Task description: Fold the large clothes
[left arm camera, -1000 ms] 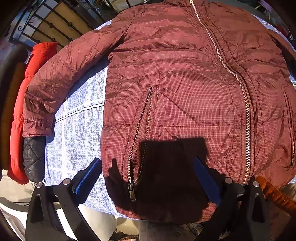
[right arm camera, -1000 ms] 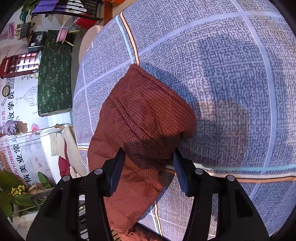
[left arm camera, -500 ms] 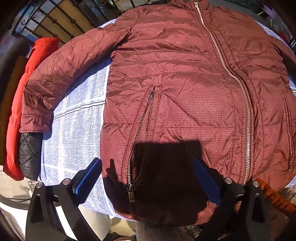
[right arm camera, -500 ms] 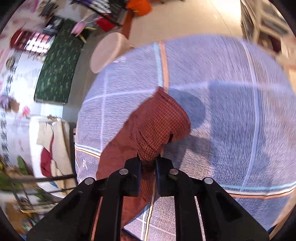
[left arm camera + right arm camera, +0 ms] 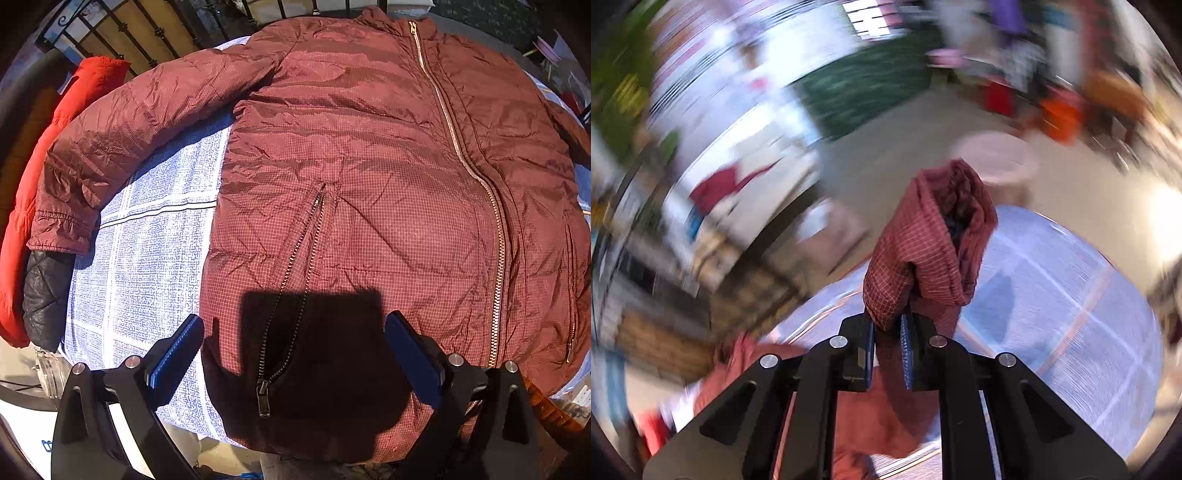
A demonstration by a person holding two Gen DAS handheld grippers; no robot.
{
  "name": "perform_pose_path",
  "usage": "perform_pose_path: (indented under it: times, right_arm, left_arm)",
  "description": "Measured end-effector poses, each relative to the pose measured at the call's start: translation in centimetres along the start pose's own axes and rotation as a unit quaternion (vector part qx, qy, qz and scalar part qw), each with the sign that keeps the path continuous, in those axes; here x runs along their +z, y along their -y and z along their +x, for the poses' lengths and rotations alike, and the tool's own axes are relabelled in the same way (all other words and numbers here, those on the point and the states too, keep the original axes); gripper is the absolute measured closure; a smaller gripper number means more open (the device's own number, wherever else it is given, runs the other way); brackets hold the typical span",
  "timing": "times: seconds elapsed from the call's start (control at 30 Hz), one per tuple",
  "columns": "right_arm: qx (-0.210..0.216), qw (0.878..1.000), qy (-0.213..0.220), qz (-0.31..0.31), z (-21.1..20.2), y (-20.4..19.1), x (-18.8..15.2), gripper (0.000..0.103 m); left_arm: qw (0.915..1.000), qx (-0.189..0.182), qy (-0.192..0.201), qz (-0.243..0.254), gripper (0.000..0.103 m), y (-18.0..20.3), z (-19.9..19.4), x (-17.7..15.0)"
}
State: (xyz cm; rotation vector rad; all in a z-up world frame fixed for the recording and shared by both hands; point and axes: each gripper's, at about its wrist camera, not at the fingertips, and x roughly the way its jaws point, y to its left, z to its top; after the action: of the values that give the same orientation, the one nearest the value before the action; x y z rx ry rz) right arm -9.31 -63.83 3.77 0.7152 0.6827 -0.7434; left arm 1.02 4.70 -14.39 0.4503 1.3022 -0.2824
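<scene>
Lifted off the bench (image 5: pixel 1071 295), the maroon quilted jacket's cuff (image 5: pixel 934 236) now stands clamped in the right tool (image 5: pixel 888 343); the left tool (image 5: pixel 293 350) hovers open over the hem.

place: home-like room, prob. lived-in | evid: blue-white checked cloth on table (image 5: pixel 147 258) | black wrought-iron railing (image 5: pixel 155 33) behind | red puffer jacket (image 5: pixel 22 206) piled at edge | round pale plastic stool (image 5: pixel 997 158) on bare floor | bg clutter blurred

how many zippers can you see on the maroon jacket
3. The main zipper runs from collar to hem down the maroon jacket. An open pocket zipper lies left of it, a closed pocket zipper near the right edge. Others may be hidden.
</scene>
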Motion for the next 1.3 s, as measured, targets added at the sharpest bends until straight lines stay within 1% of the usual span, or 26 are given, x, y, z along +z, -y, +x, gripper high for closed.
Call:
perform_pose_path:
  times: [0.03,0.1,0.13,0.2,0.23,0.27,0.4,0.43,0.5,0.57,0.6,0.63,0.7,0.8,0.83,0.87,0.9,0.93,0.97,1.0,1.03,1.07,1.13,1.17,1.23,1.3]
  right_arm:
    - [0.017,0.999,-0.007,-0.038,0.3,-3.4,-0.6,0.091]
    - [0.046,0.995,-0.022,-0.085,0.7,-8.3,-2.3,0.091]
    - [0.065,0.991,-0.031,-0.114,1.0,-11.6,-3.6,0.091]
    - [0.093,0.983,-0.048,-0.148,1.4,-15.9,-6.0,0.091]
    - [0.115,0.978,-0.06,-0.166,1.7,-19.0,-7.6,0.091]
    - [0.129,0.973,-0.068,-0.179,1.9,-20.9,-8.9,0.091]
    - [0.188,0.945,-0.097,-0.251,1.6,-30.6,-14.9,0.091]
    - [0.196,0.939,-0.102,-0.265,1.4,-32.3,-16.2,0.091]
    - [0.204,0.922,-0.118,-0.306,1.6,-36.5,-19.6,0.091]
    - [0.207,0.911,-0.131,-0.332,2.3,-39.3,-22.6,0.091]
    - [0.201,0.906,-0.137,-0.346,2.6,-39.7,-24.3,0.091]
    - [0.189,0.902,-0.145,-0.36,3.8,-40.6,-25.7,0.091]
    - [0.169,0.898,-0.155,-0.376,5.2,-41.4,-27.7,0.091]
    - [0.141,0.892,-0.174,-0.393,7.4,-41.2,-29.8,0.09]
    - [0.128,0.889,-0.178,-0.401,7.9,-41.2,-30.6,0.089]
    - [0.118,0.886,-0.182,-0.41,8.3,-41.3,-31.2,0.084]
    - [0.112,0.882,-0.186,-0.419,8.6,-41.4,-31.6,0.078]
    - [0.108,0.876,-0.189,-0.431,8.9,-41.5,-32.2,0.053]
    - [0.104,0.871,-0.187,-0.442,8.9,-41.6,-32.8,0.023]
    - [0.102,0.868,-0.179,-0.452,8.5,-41.6,-33.1,0.017]
    - [0.107,0.863,-0.163,-0.465,7.8,-41.5,-33.6,0.017]
    - [0.112,0.858,-0.158,-0.475,7.1,-41.2,-34.0,0.017]
    - [0.124,0.846,-0.168,-0.491,6.1,-40.7,-34.5,0.017]
    - [0.131,0.844,-0.172,-0.491,5.8,-40.1,-34.8,0.017]
    - [0.144,0.842,-0.184,-0.487,5.6,-38.5,-34.9,0.017]
    - [0.119,0.849,-0.188,-0.48,6.1,-35.9,-34.4,0.017]
  left_arm:
    - [1.0,-0.001,0.002,-0.003,0.006,-0.2,0.0,0.1]
    - [0.9999,-0.004,0.003,-0.012,0.006,-0.7,-0.1,0.1]
    - [0.9999,-0.005,0.004,-0.016,0.006,-0.9,-0.2,0.0]
    - [0.9996,-0.007,0.003,-0.025,0.006,-1.4,-0.1,-0.2]
    - [0.9996,-0.007,0.003,-0.029,0.006,-1.7,-0.1,-0.3]
    - [0.9994,-0.007,0.002,-0.032,0.006,-2.1,-0.1,-0.5]
    - [0.9986,-0.004,0.0,-0.052,0.006,-3.7,0.0,-1.3]
    - [0.9982,-0.003,-0.001,-0.059,0.006,-4.4,0.1,-1.6]
    - [0.9972,0.0,-0.007,-0.074,0.006,-5.6,0.3,-2.0]
    - [0.9962,0.001,-0.011,-0.086,0.006,-6.7,0.5,-2.4]
    - [0.9956,0.002,-0.012,-0.093,0.006,-7.2,0.6,-2.6]
    - [0.9949,0.002,-0.015,-0.1,0.006,-7.8,0.8,-2.9]
    - [0.9937,0.001,-0.019,-0.111,0.006,-8.7,1.1,-3.3]
    - [0.9922,-0.005,-0.027,-0.121,0.006,-9.6,1.7,-3.7]
    - [0.992,-0.009,-0.029,-0.123,0.006,-9.7,1.9,-3.7]
    - [0.9919,-0.012,-0.03,-0.123,0.006,-9.8,2.1,-3.6]
    - [0.992,-0.013,-0.031,-0.122,0.006,-9.8,2.2,-3.6]
    - [0.9924,-0.013,-0.031,-0.118,0.006,-9.7,2.3,-3.3]
    - [0.9929,-0.013,-0.03,-0.115,0.006,-9.7,2.4,-3.0]
    - [0.9932,-0.013,-0.028,-0.112,0.006,-9.7,2.4,-2.6]
    - [0.9937,-0.013,-0.024,-0.109,0.006,-9.7,2.4,-2.1]
    - [0.9939,-0.013,-0.021,-0.107,0.006,-9.6,2.3,-1.6]
    - [0.9944,-0.012,-0.011,-0.104,0.006,-9.5,1.9,-0.3]
    - [0.9946,-0.013,-0.005,-0.103,0.006,-9.6,1.8,0.3]
    - [0.9947,-0.018,0.009,-0.101,0.006,-9.5,1.2,1.7]
    - [0.9952,-0.025,0.025,-0.091,0.006,-9.1,0.7,3.4]
